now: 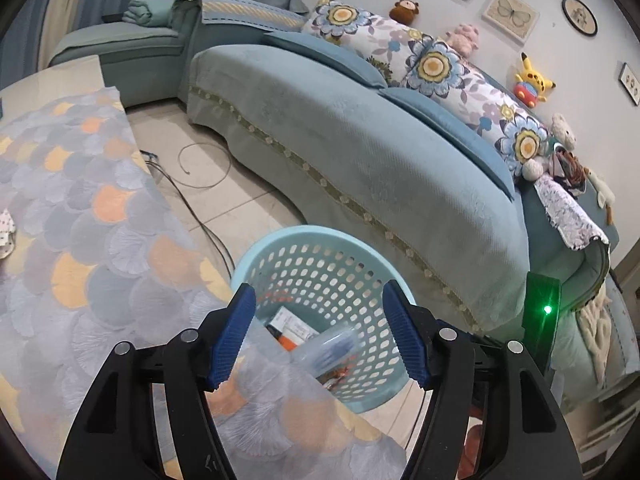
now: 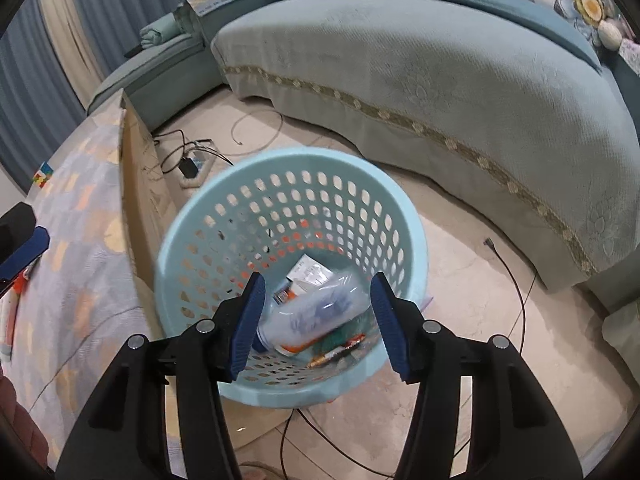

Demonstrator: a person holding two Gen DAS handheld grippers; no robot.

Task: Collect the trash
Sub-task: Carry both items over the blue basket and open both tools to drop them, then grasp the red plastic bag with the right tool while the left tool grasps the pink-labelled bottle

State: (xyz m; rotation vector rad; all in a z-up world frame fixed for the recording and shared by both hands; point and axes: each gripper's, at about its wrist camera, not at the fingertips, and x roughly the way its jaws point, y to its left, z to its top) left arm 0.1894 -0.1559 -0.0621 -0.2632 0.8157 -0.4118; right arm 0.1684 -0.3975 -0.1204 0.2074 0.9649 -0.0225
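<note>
Right gripper [image 2: 318, 322] jaws apart and empty, straight above basket [image 2: 192, 216]; bottle [image 2: 316, 312] lies blurred inside it, long axis slanting across the gap. Left gripper [image 1: 318, 334] also apart, farther back over counter [image 1: 80, 208]

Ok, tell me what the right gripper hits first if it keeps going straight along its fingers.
Probably the clear plastic bottle inside the light blue basket; the right gripper is open and empty, though depth is unclear.

Above basket [image 2: 224, 184]: open mouth, nothing over it.
Left side: cloth-covered table [image 1: 80, 200] edge close against the basket rim.
Right side: sofa [image 2: 440, 80] near; bare floor [image 2: 460, 300] between, crossed by a cable [image 2: 520, 300].
</note>
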